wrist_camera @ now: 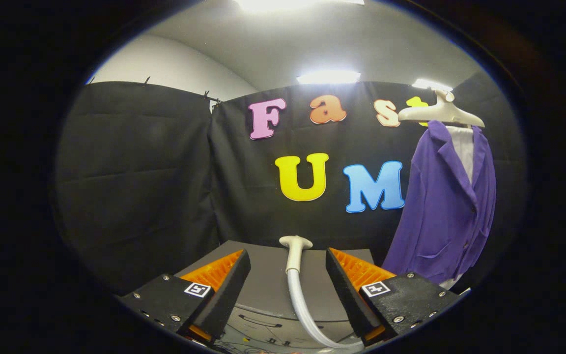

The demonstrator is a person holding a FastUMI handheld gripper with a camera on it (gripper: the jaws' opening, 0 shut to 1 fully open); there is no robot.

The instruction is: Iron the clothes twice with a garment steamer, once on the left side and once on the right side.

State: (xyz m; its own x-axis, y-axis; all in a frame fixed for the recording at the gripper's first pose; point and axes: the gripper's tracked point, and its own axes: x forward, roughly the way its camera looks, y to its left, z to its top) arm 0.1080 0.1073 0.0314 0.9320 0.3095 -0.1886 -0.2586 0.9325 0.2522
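Standing wide apart, the jaws of the gripper [288,265] are holding nothing, and the fingers are framing the steamer head [295,250] without touching it. That pale steamer head is sitting upright just ahead of the fingers, in the gap between them, with its flat nozzle end turned upward. A translucent hose [307,314] is running down from it, curving between the fingers toward the right one. Both head and hose are resting over a grey table [263,275], whose top is stretching away beneath the fingers. Beyond the right finger, well apart from the steamer head, a purple jacket [447,206] is hanging on a cream hanger [441,113], with a white shirt [464,147] showing inside its open collar. The jacket's front is facing the gripper, its lapels lying open and its hem dropping close to the level of the table's far edge. Ceiling lights [328,76] are glowing above the booth wall.
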